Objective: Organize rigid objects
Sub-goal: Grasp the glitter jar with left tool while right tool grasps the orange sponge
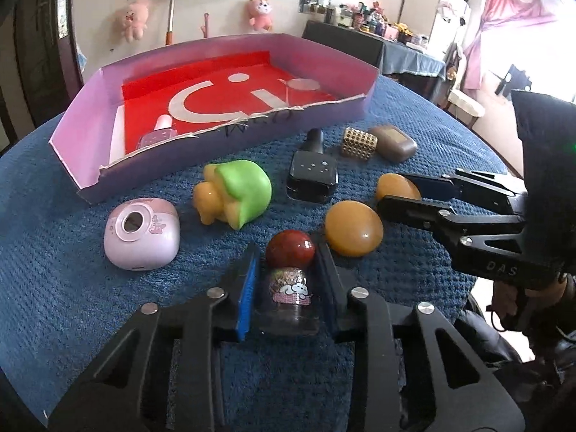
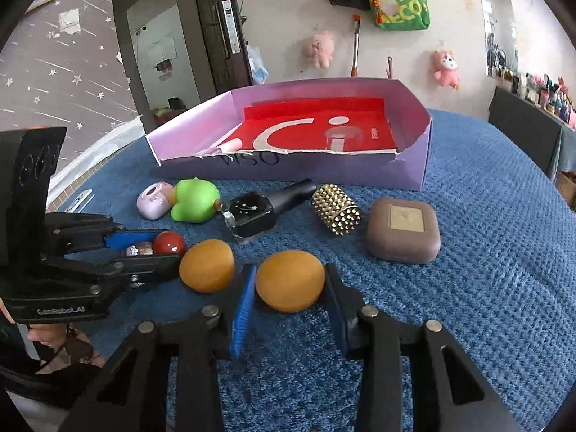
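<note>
My left gripper (image 1: 288,273) is shut on a small glitter bottle with a dark red round cap (image 1: 291,253), lying on the blue cloth; it also shows in the right wrist view (image 2: 158,246). My right gripper (image 2: 289,284) is closed around an orange stone (image 2: 289,280), its pads touching both sides. In the left wrist view the right gripper (image 1: 399,194) holds that orange stone (image 1: 396,186). A second orange stone (image 1: 353,228) (image 2: 207,265) lies between the two grippers. The lilac box (image 1: 230,144) (image 2: 421,165) with a red bottom stands behind.
On the cloth lie a pink camera-like case (image 1: 141,237), a green and yellow squishy toy (image 1: 234,192), a black star bottle (image 1: 312,174), a gold studded cylinder (image 1: 358,143) and a brown square case (image 2: 403,229). A pink-capped bottle (image 1: 160,133) and a clear lid (image 2: 343,135) lie in the box.
</note>
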The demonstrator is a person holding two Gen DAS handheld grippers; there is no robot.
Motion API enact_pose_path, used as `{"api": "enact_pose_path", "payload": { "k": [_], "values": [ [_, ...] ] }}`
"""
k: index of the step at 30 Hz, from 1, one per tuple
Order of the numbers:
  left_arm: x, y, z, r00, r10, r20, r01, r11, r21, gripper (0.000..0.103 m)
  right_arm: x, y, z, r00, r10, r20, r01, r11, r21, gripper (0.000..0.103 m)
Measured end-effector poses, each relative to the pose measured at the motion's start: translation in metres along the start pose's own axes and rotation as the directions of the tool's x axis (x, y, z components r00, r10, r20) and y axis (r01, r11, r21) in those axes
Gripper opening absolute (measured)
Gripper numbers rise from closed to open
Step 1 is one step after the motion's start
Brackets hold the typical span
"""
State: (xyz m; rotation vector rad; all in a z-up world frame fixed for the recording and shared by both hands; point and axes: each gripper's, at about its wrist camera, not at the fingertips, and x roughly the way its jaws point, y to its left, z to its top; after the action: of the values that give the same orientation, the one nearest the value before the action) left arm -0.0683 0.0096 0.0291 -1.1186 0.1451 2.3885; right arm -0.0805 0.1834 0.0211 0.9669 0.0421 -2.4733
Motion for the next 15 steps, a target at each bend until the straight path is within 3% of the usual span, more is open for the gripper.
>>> {"api": "enact_pose_path", "payload": {
  "k": [8,15],
  "values": [
    [-0.003,0.002,0.006,1.0,0.008,0.01,-0.008,1.0,-0.021,0.028,-0.018,0.003,0.014,0.997,0.003,0.072,-0.003,1.0,0.003,0.04],
    [-0.012,0.0,0.011,0.999,0.023,0.037,-0.023,1.0,-0.005,0.028,-0.019,0.002,0.019,0.997,-0.002,0.073,0.002,1.0,0.001,0.04]
  ]
}}
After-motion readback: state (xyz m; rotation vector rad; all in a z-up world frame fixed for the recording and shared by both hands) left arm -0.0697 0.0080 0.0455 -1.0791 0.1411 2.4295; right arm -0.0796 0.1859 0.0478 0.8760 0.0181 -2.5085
